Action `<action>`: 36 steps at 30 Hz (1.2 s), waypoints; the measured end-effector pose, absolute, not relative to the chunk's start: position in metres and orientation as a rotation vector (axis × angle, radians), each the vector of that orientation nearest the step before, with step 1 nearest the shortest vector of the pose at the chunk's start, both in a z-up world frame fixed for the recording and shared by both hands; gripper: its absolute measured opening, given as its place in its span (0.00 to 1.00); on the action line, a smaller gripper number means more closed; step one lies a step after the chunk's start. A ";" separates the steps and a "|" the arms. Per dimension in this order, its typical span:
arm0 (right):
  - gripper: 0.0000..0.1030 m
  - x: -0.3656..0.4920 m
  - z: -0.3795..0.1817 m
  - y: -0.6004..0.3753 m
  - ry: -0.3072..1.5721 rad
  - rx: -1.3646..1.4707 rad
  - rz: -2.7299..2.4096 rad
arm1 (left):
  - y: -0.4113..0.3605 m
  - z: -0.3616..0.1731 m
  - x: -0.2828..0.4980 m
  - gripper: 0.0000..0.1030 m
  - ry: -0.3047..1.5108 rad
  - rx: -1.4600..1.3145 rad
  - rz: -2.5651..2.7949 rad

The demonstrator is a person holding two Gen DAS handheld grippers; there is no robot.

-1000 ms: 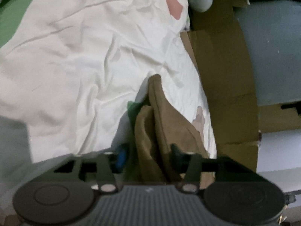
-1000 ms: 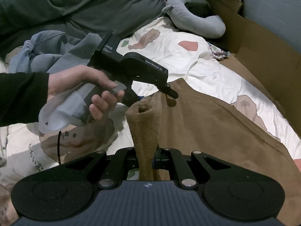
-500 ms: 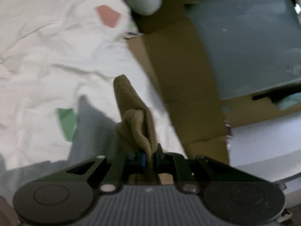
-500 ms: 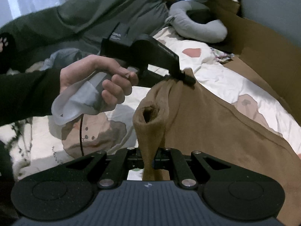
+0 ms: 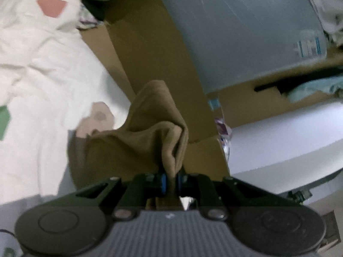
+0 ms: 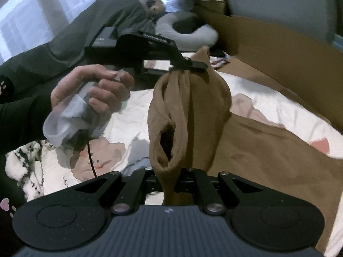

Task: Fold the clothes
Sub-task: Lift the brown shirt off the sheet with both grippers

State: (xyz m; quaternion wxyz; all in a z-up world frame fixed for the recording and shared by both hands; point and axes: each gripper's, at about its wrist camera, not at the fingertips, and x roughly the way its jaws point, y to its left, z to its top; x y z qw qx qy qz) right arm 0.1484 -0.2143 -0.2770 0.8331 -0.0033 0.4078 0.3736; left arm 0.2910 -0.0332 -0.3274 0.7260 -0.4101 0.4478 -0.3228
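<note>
1. Right wrist view: right gripper (image 6: pixel 171 184) clamped a bunched fold of the brown garment (image 6: pixel 188 115), lifted above the white bedsheet (image 6: pixel 137 111).
2. Left gripper (image 5: pixel 170 182) pinched another fold (person's hand (image 6: pixel 92 92) on its handle).
3. Cardboard (image 5: pixel 150 49) lay beside the bed.

We see open white bedding (image 6: pixel 137 107) to the left of the lifted brown garment (image 6: pixel 188 111), and there a gripper could pass low. On the right a cardboard wall (image 6: pixel 278 49) runs along the bed edge and closes that side. Between us, the left gripper (image 6: pixel 188 67) and the hand (image 6: pixel 92 90) holding it block the path across at garment height.
</note>
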 end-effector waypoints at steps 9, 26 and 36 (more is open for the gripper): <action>0.04 0.136 -0.293 -0.271 0.860 0.131 0.737 | -0.109 -0.321 0.288 0.10 1.051 -0.779 -0.776; 0.04 0.122 -0.347 -0.376 0.882 0.362 0.562 | -0.246 -0.345 0.277 0.10 1.166 -0.560 -0.735; 0.06 0.113 -0.389 -0.407 0.966 0.473 0.440 | -0.314 -0.376 0.262 0.10 1.231 -0.404 -0.659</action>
